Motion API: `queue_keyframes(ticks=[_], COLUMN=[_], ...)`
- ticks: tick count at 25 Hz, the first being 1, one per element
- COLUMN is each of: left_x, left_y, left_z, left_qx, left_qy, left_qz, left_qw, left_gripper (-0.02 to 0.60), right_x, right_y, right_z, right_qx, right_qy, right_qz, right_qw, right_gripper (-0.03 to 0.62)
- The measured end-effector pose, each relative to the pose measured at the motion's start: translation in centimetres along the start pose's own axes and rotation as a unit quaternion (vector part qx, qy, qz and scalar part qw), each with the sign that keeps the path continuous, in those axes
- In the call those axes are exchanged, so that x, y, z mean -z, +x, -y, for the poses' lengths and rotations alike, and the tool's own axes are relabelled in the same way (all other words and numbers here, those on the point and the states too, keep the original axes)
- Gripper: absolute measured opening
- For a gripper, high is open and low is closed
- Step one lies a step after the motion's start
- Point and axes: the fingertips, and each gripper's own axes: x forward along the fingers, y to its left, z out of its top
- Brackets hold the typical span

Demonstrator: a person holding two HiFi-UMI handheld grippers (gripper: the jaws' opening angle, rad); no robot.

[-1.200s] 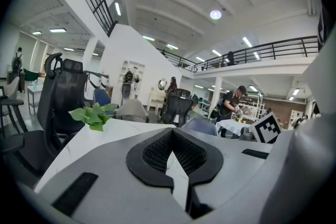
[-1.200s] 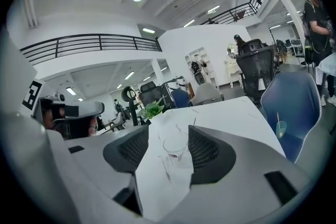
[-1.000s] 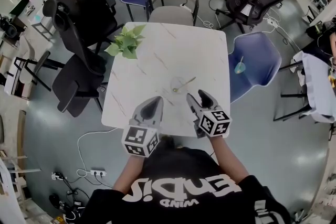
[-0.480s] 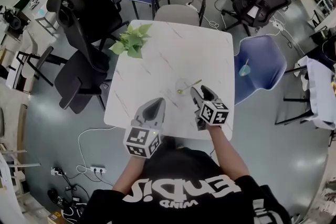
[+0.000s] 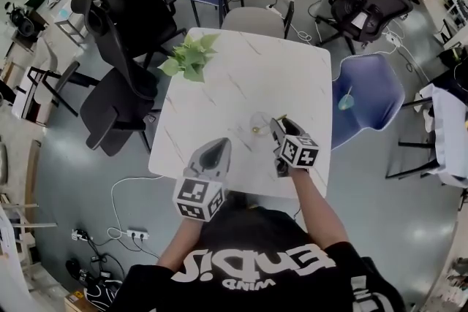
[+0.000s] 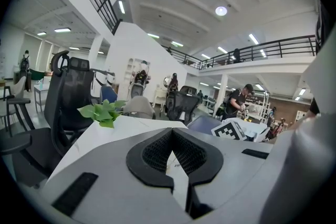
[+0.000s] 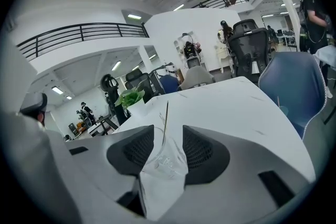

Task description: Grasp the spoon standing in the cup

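One spoon (image 7: 165, 113) stands in the clear cup (image 7: 167, 161) mid-frame on the white table (image 5: 241, 77); the right gripper (image 7: 168, 132) has jaws apart around both, just closing in; the left gripper (image 5: 216, 146), lower left, is closed, empty.

Large white block lettering runs across the person's black fabric shirt (image 5: 256, 259), seen upside down in the head view. A smaller line beside it looks like "WIND"; the big word cannot be read for certain. The grey cube with black-and-white square markers (image 5: 197, 199) and the second such cube (image 5: 298, 152) carry coded patterns only.
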Motion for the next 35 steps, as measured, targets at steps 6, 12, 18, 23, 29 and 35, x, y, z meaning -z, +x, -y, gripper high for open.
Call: queue_keyframes(ticks=[6,12,18,23,29,35], left_x=[0.2,0.2,0.0,0.0,0.0,0.1], left_y=[0.0,0.1,0.1,0.2,-0.1,-0.2], left_z=[-0.2,-0.6,-0.7,-0.5,-0.6,-0.4], left_qx=[-0.005,-0.007,-0.009,-0.007,-0.008,-0.007], left_qy=[-0.002,-0.003,-0.008,-0.009,-0.008,-0.008], left_qz=[-0.001,0.000,0.000,0.001,0.001,0.001], left_qw=[1.0000,1.0000,0.9999,0.9999,0.9999,0.9999], left_gripper=[0.014,0.014,0.014,0.014,0.014,0.014], right_x=[-0.5,-0.6,-1.0,-1.3,-1.9,-2.5], right_y=[0.4,0.8,0.6,0.4,0.1,-0.5], right_z=[0.0,-0.2,-0.4,-0.8,-1.1,-1.4], right_qx=[0.003,0.009,0.014,0.010,0.008,0.004], right_qy=[-0.013,-0.026,-0.027,-0.030,-0.027,-0.024], right_qz=[-0.002,-0.004,0.001,0.004,0.014,0.024], right_qw=[1.000,1.000,1.000,0.999,1.000,0.999], right_gripper=[0.113,0.068,0.029,0.021,0.015,0.015])
